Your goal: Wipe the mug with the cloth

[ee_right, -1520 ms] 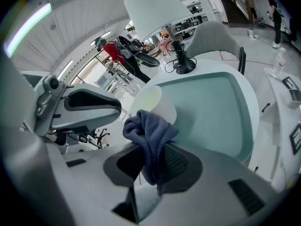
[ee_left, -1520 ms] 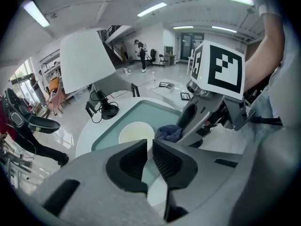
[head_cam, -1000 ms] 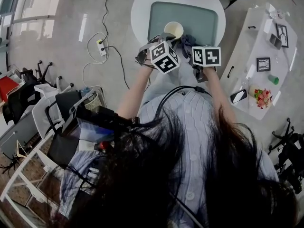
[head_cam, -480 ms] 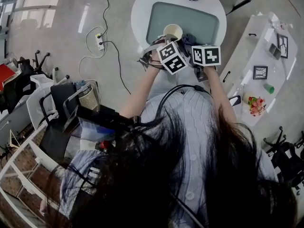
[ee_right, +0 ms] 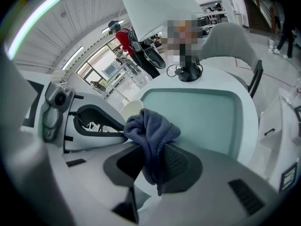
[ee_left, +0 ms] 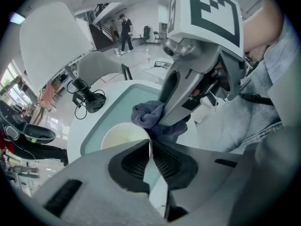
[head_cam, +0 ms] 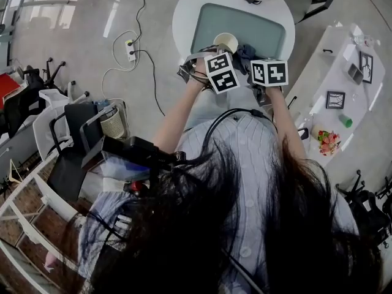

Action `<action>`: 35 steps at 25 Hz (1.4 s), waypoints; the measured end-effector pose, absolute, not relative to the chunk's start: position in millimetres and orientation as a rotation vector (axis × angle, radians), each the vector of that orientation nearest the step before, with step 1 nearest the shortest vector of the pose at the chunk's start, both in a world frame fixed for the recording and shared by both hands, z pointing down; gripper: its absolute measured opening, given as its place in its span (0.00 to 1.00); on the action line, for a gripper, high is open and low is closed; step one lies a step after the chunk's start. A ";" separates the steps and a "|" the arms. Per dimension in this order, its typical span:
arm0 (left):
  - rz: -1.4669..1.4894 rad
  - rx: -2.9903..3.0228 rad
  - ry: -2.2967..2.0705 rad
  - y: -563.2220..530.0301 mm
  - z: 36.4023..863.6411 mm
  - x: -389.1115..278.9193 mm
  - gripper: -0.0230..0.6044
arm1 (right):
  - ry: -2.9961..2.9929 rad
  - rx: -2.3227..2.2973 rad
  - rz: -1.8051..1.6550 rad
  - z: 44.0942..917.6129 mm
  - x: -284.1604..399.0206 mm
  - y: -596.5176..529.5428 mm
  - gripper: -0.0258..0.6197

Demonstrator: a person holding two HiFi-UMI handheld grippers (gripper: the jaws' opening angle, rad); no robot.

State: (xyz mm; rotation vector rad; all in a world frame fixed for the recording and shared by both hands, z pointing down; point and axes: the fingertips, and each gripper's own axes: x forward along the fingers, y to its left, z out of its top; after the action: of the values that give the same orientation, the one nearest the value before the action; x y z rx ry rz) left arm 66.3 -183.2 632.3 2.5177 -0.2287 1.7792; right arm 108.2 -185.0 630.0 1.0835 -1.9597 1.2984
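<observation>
A cream mug (head_cam: 225, 40) is over the teal mat (head_cam: 263, 29) on the round white table (head_cam: 184, 11). My left gripper (head_cam: 215, 50) is shut on its rim. In the left gripper view the mug (ee_left: 122, 136) shows its empty inside and the rim wall is pinched in my left gripper (ee_left: 149, 149). My right gripper (head_cam: 251, 59) is shut on a blue-grey cloth (head_cam: 245, 50) just right of the mug. The cloth (ee_right: 151, 131) bunches out of my right gripper (ee_right: 153, 161), close to the mug (ee_right: 131, 108). The cloth (ee_left: 150, 117) lies at the mug's rim; contact is unclear.
A black device with a cable (ee_right: 188, 72) lies at the table's far edge, with a pale chair (ee_right: 230, 36) behind it. A side table (head_cam: 334, 97) at the right holds picture frames and flowers. A power strip and cables (head_cam: 130, 46) lie on the floor at the left.
Both grippers have drifted a little farther over the table, and the left marker cube has moved closer to the right one. Mug and cloth stay gripped.
</observation>
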 end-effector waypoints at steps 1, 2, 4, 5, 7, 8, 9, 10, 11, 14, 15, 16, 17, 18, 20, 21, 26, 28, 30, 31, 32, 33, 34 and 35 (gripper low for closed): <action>1.773 2.526 -0.189 -182.2 631.7 66.2 0.07 | -1.962 1.082 1.295 629.3 108.5 -186.2 0.19; 1.776 2.538 -0.146 -181.4 631.1 65.5 0.07 | -1.965 1.080 1.290 628.7 108.7 -187.4 0.19; 1.824 2.572 -0.049 -181.4 630.9 62.3 0.07 | -1.969 1.072 1.277 628.2 109.0 -190.1 0.19; 1.864 2.589 0.002 -182.4 631.1 60.3 0.07 | -1.970 1.067 1.269 628.5 109.7 -191.7 0.19; 1.947 2.618 0.107 -184.7 632.0 56.9 0.07 | -1.972 1.053 1.246 629.5 111.5 -195.0 0.19; 1.983 2.627 0.161 -185.6 632.3 55.7 0.07 | -1.973 1.046 1.232 629.9 112.5 -196.9 0.19; 2.014 2.634 0.214 -186.3 632.5 54.5 0.07 | -1.973 1.040 1.217 629.9 113.3 -199.2 0.19; 2.040 2.638 0.267 -186.7 632.6 53.4 0.07 | -1.974 1.034 1.203 629.6 114.1 -201.6 0.19; 2.063 2.642 0.320 -186.9 632.8 52.2 0.07 | -1.975 1.029 1.189 629.1 114.6 -204.0 0.19; 2.134 2.654 0.482 -186.2 633.5 48.4 0.07 | -1.981 1.019 1.159 627.7 115.3 -210.3 0.19; 2.166 2.658 0.537 -185.6 634.0 47.2 0.07 | -1.983 1.017 1.151 627.5 115.8 -211.9 0.19; 2.199 2.661 0.589 -184.8 634.5 46.4 0.07 | -1.985 1.015 1.142 627.4 116.5 -213.5 0.19; 2.229 2.665 0.638 -184.1 635.2 45.8 0.07 | -1.987 1.014 1.132 627.2 117.2 -215.5 0.19; 2.250 2.668 0.684 -183.6 635.8 45.4 0.07 | -1.989 1.012 1.123 626.9 117.5 -218.5 0.19; 2.259 2.673 0.765 -184.2 636.6 44.1 0.07 | -1.994 1.005 1.108 626.0 116.3 -227.4 0.19; 2.251 2.675 0.791 -185.0 636.7 43.5 0.07 | -1.996 1.001 1.102 625.6 115.2 -231.9 0.19; 2.226 2.714 0.603 -189.4 634.7 45.3 0.07 | -2.001 0.999 1.095 624.9 114.0 -238.2 0.19; 2.225 2.745 0.446 -192.5 631.4 45.9 0.07 | -1.994 1.008 1.095 624.3 115.3 -237.9 0.19; 2.147 2.758 0.287 -193.0 625.6 48.9 0.07 | -1.994 1.012 1.095 624.1 115.6 -238.8 0.19; 2.063 2.753 0.203 -191.6 621.7 52.6 0.07 | -1.994 1.014 1.095 624.5 115.9 -239.2 0.19; 1.959 2.738 0.116 -189.7 617.1 57.6 0.07 | -1.993 1.016 1.096 625.0 116.3 -239.2 0.19; 1.849 2.717 0.027 -188.4 612.1 63.4 0.08 | -1.992 1.018 1.097 625.5 116.7 -239.0 0.19; 1.750 2.692 -0.066 -188.7 607.1 69.3 0.09 | -1.991 1.020 1.099 625.9 117.1 -238.7 0.19; 1.672 2.667 -0.162 -191.1 603.0 74.5 0.10 | -1.990 1.021 1.099 626.1 117.4 -238.6 0.19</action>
State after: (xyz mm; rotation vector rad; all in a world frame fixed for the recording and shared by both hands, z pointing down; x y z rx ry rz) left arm 74.5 -191.1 603.0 2.6666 -0.1618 1.6723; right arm 117.4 -238.6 626.1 1.0207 -1.9904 1.0992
